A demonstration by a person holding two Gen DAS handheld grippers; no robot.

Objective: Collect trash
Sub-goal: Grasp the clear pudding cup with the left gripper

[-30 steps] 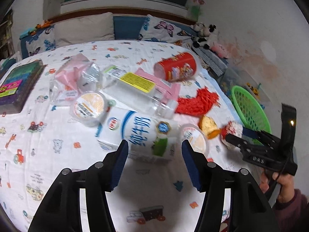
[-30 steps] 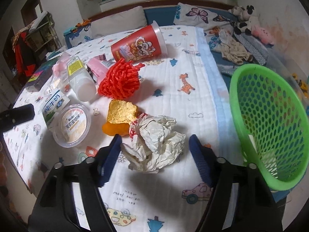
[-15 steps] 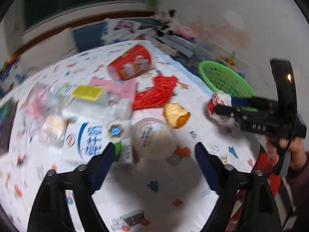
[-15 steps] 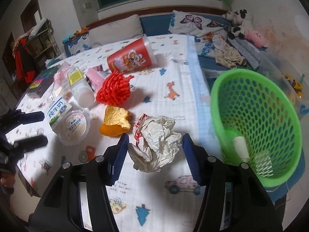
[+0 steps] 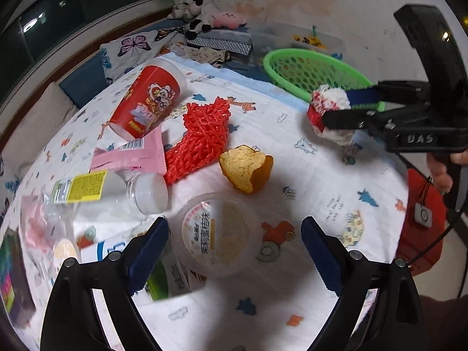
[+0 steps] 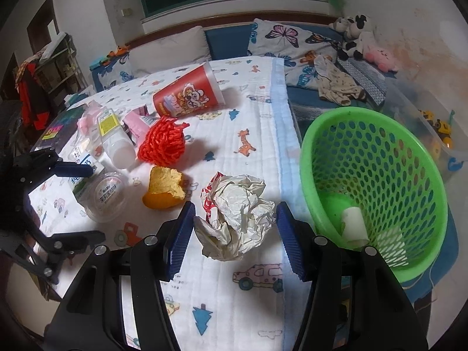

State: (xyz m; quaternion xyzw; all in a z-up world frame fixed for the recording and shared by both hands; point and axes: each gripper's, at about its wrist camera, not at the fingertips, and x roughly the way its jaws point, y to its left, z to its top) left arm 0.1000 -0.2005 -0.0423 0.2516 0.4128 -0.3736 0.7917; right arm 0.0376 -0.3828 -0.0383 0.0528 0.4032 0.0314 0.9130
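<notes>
My right gripper (image 6: 235,228) is shut on a crumpled white paper wad (image 6: 237,213) and holds it above the bed, left of the green basket (image 6: 377,152). The left wrist view shows the wad (image 5: 329,111) held clear of the sheet near the basket's rim (image 5: 316,67). My left gripper (image 5: 234,248) is open around a clear plastic tub (image 5: 216,234) with an orange label. An orange peel (image 5: 247,169), a red net (image 5: 201,137), a red paper cup (image 5: 146,102), a bottle (image 5: 117,187) and a milk carton (image 5: 163,275) lie on the bed.
The green basket holds a white roll (image 6: 355,225) and paper. Pillows and plush toys (image 6: 356,38) lie at the bed's head. A clear bin with toys (image 6: 438,134) stands right of the basket. A pink packet (image 5: 131,158) and a book (image 5: 11,275) lie at the left.
My right gripper closed on the paper wad and lifted it toward the basket. My left gripper swung right, opened wider and now brackets the plastic tub.
</notes>
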